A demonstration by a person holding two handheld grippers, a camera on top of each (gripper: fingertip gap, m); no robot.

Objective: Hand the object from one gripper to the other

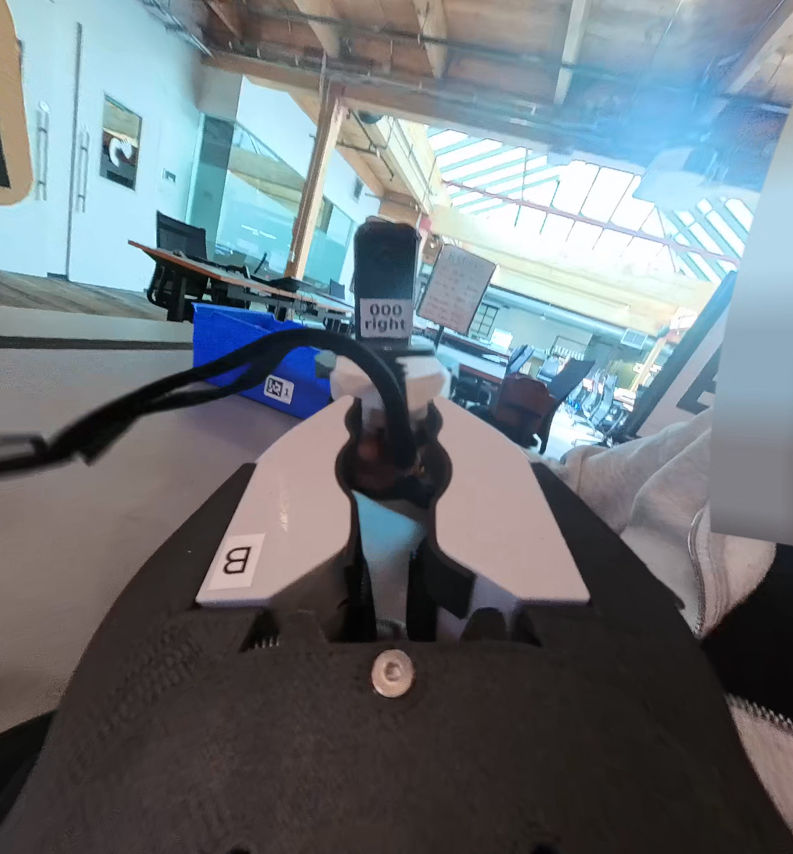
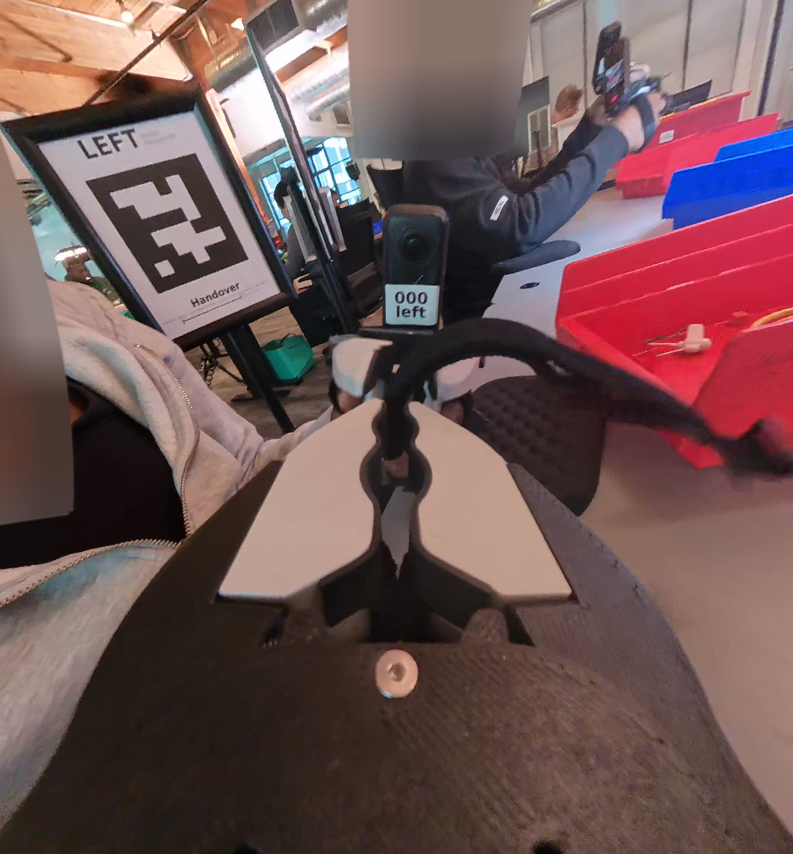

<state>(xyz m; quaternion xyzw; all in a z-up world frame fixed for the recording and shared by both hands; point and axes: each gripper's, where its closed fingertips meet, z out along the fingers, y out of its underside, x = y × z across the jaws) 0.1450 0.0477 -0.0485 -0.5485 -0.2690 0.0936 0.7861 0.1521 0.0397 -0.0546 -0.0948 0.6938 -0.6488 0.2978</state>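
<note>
I see both claws pinching the limp black woven strap (image 1: 256,369): left gripper (image 1: 392,416) and right gripper (image 2: 397,416) nose-to-nose, tail trailing sideways.

Matt black woven strap (image 1: 163,393); glossy red plastic bin (image 2: 690,295).

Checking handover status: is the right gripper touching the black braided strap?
Touching. The right wrist view shows the right gripper closed on the black braided strap.

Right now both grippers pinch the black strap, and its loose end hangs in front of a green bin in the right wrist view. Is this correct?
Not quite: the bin is red, not green, as the right wrist view shows. The rest holds: the left gripper and right gripper both pinch the black strap.
</note>
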